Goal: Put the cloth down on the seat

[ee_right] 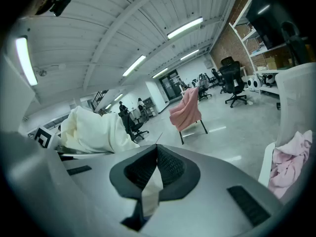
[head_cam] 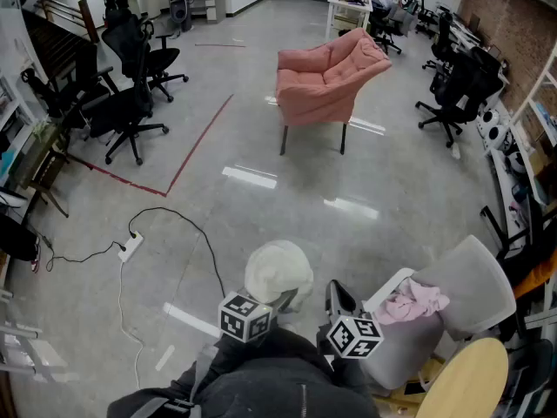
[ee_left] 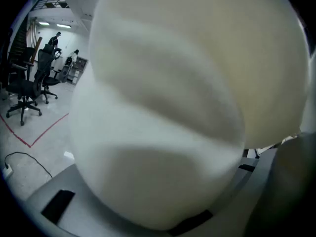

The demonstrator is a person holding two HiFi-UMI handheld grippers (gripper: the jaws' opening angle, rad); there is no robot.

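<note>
A cream cloth (head_cam: 278, 271) is bunched in my left gripper (head_cam: 284, 301), which is shut on it low in the head view. In the left gripper view the cloth (ee_left: 187, 107) fills nearly the whole picture and hides the jaw tips. My right gripper (head_cam: 336, 296) is just to the right of it, shut with nothing in it; its black pads (ee_right: 170, 164) meet at the tip. From the right gripper view the cloth (ee_right: 94, 132) sits to the left. A pink armchair (head_cam: 326, 77) stands far ahead across the floor, its seat bare; it also shows in the right gripper view (ee_right: 187, 110).
A grey chair (head_cam: 474, 286) holding a pink garment (head_cam: 416, 303) is close on the right, beside a round wooden tabletop (head_cam: 466, 381). Black office chairs (head_cam: 130, 111) stand at the left. A power strip (head_cam: 130, 246) and its cable lie on the floor, near a red tape line (head_cam: 200, 142).
</note>
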